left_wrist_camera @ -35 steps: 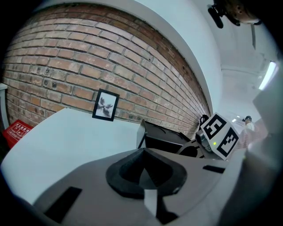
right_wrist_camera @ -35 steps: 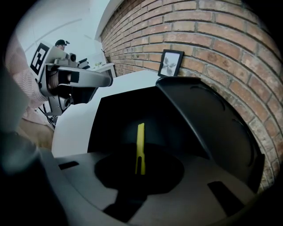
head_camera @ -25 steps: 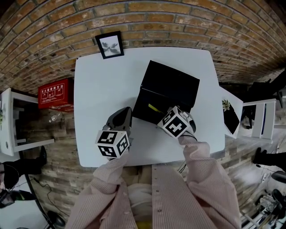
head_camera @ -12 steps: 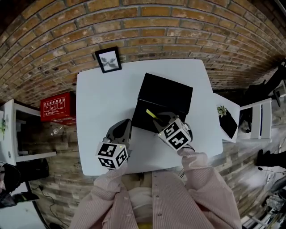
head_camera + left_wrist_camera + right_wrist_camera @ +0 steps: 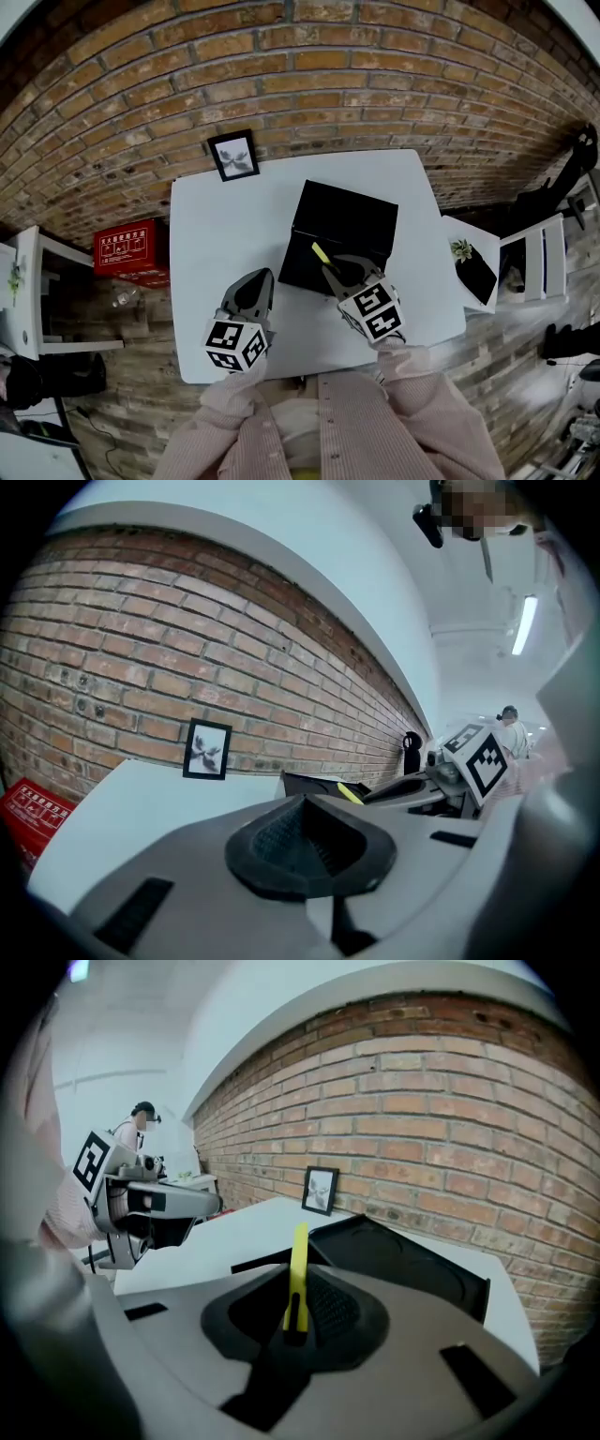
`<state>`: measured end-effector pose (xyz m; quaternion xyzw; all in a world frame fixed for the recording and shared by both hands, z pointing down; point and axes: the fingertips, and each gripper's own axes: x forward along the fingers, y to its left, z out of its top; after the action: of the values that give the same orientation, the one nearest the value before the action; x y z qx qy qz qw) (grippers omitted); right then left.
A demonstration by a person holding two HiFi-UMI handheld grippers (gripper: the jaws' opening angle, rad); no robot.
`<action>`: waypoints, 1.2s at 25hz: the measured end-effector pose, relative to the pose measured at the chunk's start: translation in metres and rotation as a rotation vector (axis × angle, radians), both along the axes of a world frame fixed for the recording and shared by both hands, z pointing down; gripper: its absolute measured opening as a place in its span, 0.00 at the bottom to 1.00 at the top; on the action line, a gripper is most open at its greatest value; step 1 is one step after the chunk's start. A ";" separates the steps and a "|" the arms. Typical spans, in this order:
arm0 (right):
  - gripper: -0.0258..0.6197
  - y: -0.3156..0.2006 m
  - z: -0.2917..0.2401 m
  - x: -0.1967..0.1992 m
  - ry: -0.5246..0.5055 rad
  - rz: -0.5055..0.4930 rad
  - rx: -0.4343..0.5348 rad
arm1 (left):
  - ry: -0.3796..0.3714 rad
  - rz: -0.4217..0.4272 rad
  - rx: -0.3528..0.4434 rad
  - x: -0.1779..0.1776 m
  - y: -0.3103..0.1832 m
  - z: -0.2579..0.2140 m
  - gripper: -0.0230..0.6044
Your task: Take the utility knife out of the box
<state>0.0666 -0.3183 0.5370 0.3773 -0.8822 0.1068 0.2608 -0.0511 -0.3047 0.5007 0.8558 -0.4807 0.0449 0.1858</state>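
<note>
Right now the right tongs (image 5: pixel 330 270) were clamped on the yellow utility knife (image 5: pixel 320 252), pads pressing its lower end, blade body sticking up out of the jaws (image 5: pixel 298 1269). Knife sat over the near edge of the open black box (image 5: pixel 342 220), tilted toward the box's far side. Left tongs (image 5: pixel 262 278) were left of the box, near its front left corner, above the white desk (image 5: pixel 216 216), jaws together with nothing between them (image 5: pixel 305 836). Framed picture (image 5: pixel 234 155) stood behind the box to its left, against the brick wall (image 5: pixel 300 56). Red case (image 5: pixel 127 249) lay well left of the box, off the desk.
</note>
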 end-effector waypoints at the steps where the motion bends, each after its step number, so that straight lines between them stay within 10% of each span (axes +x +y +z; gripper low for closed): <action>1: 0.14 0.000 -0.006 0.000 -0.022 0.013 0.018 | 0.001 -0.002 0.008 -0.001 0.000 -0.003 0.02; 30: 0.13 0.010 -0.134 0.057 -0.486 0.301 0.341 | -0.030 -0.045 0.267 -0.025 -0.005 -0.110 0.02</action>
<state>0.1239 -0.3085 0.4033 0.5051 -0.8581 0.0818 -0.0429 -0.0765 -0.3100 0.3908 0.8611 -0.5043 -0.0107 0.0640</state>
